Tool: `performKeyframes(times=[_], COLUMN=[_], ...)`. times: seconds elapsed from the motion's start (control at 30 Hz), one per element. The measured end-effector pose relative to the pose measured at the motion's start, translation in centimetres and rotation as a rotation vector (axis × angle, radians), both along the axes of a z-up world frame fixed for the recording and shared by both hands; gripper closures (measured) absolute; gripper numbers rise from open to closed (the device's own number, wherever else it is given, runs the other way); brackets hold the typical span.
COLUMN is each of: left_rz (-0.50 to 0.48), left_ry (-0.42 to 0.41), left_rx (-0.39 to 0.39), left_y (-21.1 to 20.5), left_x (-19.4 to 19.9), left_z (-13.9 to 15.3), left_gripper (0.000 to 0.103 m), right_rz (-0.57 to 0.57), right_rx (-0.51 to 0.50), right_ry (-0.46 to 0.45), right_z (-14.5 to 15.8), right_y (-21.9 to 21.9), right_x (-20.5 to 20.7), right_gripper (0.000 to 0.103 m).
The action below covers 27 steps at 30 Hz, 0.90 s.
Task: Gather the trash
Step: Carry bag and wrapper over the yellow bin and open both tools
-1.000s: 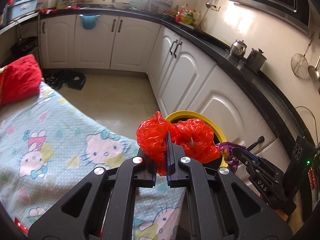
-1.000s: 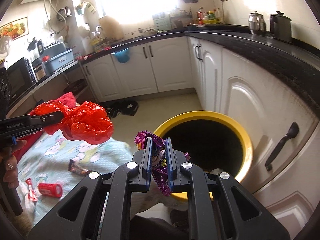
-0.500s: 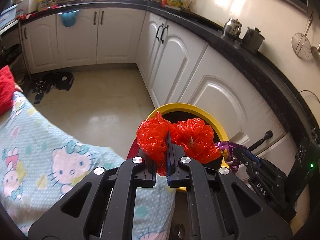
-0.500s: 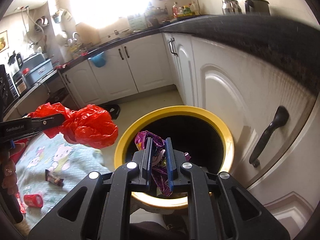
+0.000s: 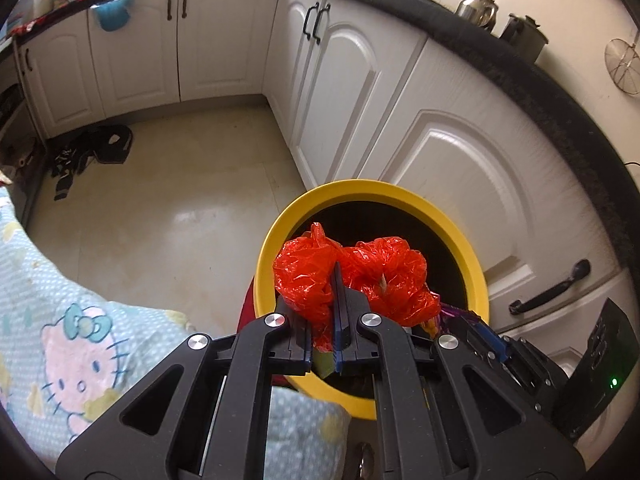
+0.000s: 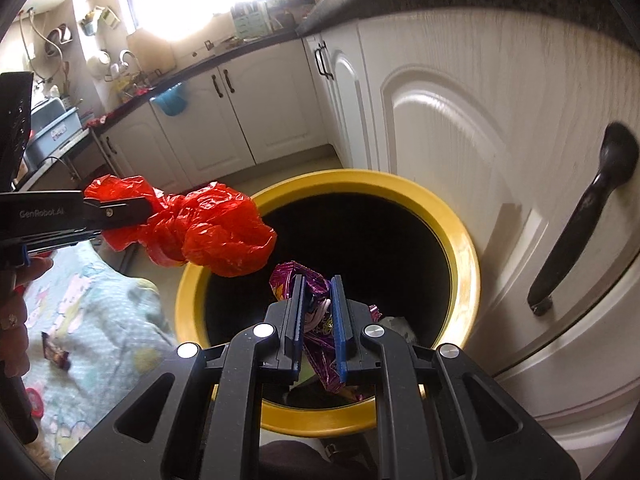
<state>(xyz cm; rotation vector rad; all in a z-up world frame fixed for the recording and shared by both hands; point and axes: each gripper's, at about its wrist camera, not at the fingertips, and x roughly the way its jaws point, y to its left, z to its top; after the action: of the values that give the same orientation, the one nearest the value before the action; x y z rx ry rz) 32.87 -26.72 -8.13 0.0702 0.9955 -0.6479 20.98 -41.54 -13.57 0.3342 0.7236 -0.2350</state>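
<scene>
My left gripper point(image 5: 326, 300) is shut on a crumpled red plastic bag point(image 5: 360, 276) and holds it over the near rim of the yellow-rimmed bin point(image 5: 272, 232). In the right wrist view the red bag point(image 6: 208, 228) hangs over the bin's left rim point(image 6: 460, 240). My right gripper point(image 6: 316, 300) is shut on a purple snack wrapper point(image 6: 316, 344) and holds it above the bin's dark opening. The right gripper also shows in the left wrist view point(image 5: 484, 340), just right of the red bag.
White cabinet doors with black handles point(image 6: 580, 216) stand right behind the bin. A Hello Kitty cloth point(image 5: 80, 320) covers the surface at left, with a dark wrapper point(image 6: 56, 354) and a red item point(image 6: 34, 402) on it. Shoes point(image 5: 92, 152) lie on the floor.
Both grippers have moved forward and down from the cloth-covered surface toward the bin. The red bag and the purple wrapper now hang over its opening. Both stay shut.
</scene>
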Motion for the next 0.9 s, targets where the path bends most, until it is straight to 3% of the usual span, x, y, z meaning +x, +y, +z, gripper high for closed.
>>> performKeyframes(times=[0.3, 0.37, 0.53, 0.6, 0.7, 0.9], left_rz=[-0.022, -0.029, -0.036, -0.039, -0.037, -0.021], left_ry=[0.034, 0.042, 0.045, 0.045, 0.042, 0.024], left_rx=[0.017, 0.016, 0.018, 0.018, 0.015, 0.014], left_y=[-2.1, -2.3, -2.2, -2.1, -1.8, -0.7], left_x=[1.2, 1.1, 0.9, 0.8, 0.7, 0.0], left_z=[-1.8, -2.0, -2.1, -2.1, -1.9, -1.2], left_gripper=[0.097, 0.092, 0.082, 0.074, 0.071, 0.057], right_rz=[-0.022, -0.030, -0.042, -0.040, -0.038, -0.037], right_rx=[0.008, 0.010, 0.015, 0.017, 0.013, 0.011], right_ry=[0.053, 0.057, 0.062, 0.064, 0.064, 0.048], right_z=[-1.4, -1.5, -1.7, -1.7, -1.6, -0.8], right_y=[-0.4, -0.5, -0.6, -0.6, -0.5, -0.1], right_x=[0.5, 0.4, -0.2, -0.2, -0.4, -1.2], right_gripper=[0.088, 0.081, 0.080, 0.079, 0.076, 0.067])
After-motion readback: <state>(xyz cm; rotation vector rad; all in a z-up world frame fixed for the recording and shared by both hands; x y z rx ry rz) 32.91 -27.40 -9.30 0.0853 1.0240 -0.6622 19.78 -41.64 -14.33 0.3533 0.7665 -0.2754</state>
